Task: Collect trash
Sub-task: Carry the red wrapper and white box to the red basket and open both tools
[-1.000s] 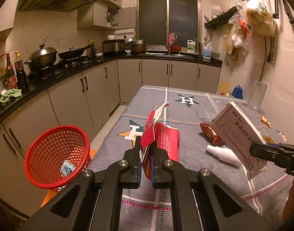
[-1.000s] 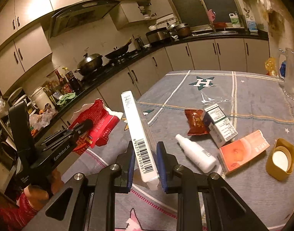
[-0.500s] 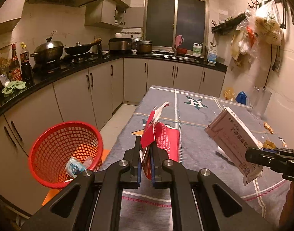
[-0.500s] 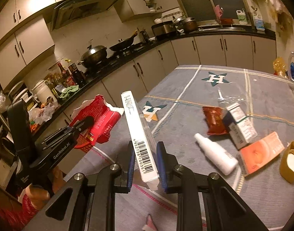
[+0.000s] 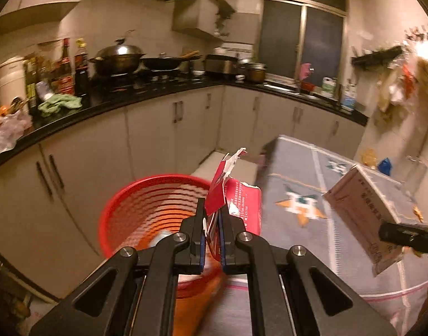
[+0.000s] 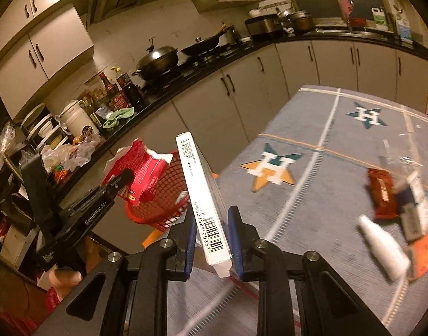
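Both grippers tilted down: left one [image 5: 211, 224] pinched a torn red packet [image 5: 236, 198] above the one red basket [image 5: 146, 210], right one [image 6: 209, 240] clamped a flat white box [image 6: 200, 193] beside it.

A torn-open red paper packet with white print [image 5: 236, 204] stands upright, its ragged flap at the top, above the rim of a round red plastic mesh basket [image 5: 146, 210] beside the table. A flat, long white cardboard box with a barcode on its narrow edge [image 6: 205, 201] is held tilted, edge-up, near that basket.
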`<state>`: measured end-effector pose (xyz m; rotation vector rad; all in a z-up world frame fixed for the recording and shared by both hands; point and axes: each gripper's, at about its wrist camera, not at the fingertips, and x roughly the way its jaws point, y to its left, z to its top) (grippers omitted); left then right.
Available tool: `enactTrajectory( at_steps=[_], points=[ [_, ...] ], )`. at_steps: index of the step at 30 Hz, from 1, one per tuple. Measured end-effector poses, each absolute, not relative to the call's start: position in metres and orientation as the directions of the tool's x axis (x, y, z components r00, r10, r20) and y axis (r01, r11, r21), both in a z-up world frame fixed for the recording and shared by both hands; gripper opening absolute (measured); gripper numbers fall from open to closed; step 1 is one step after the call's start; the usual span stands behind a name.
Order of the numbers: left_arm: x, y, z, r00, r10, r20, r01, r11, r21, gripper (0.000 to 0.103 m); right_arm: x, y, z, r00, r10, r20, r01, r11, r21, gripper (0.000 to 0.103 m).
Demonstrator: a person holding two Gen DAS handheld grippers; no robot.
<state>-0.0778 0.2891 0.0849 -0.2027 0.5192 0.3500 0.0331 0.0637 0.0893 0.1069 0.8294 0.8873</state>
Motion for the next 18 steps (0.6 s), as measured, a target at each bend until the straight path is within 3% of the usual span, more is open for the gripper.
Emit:
enactTrajectory(
  at_steps=[8, 18],
  points=[
    [-0.069, 0.345, 0.054, 0.744, 0.301, -0.597, -0.452, 0.884, -0.117, 0.007, 0.056, 0.134, 0.077, 0.259, 0.733, -0.629, -0.620, 0.625, 0.473, 0.024],
    [-0.057, 0.367, 0.037, 0.718, 0.301, -0.627, -0.465, 0.878, -0.111, 0.007, 0.076, 0.211, 0.068, 0.188, 0.733, -0.654, -0.615, 0.607, 0.503, 0.025]
  ],
)
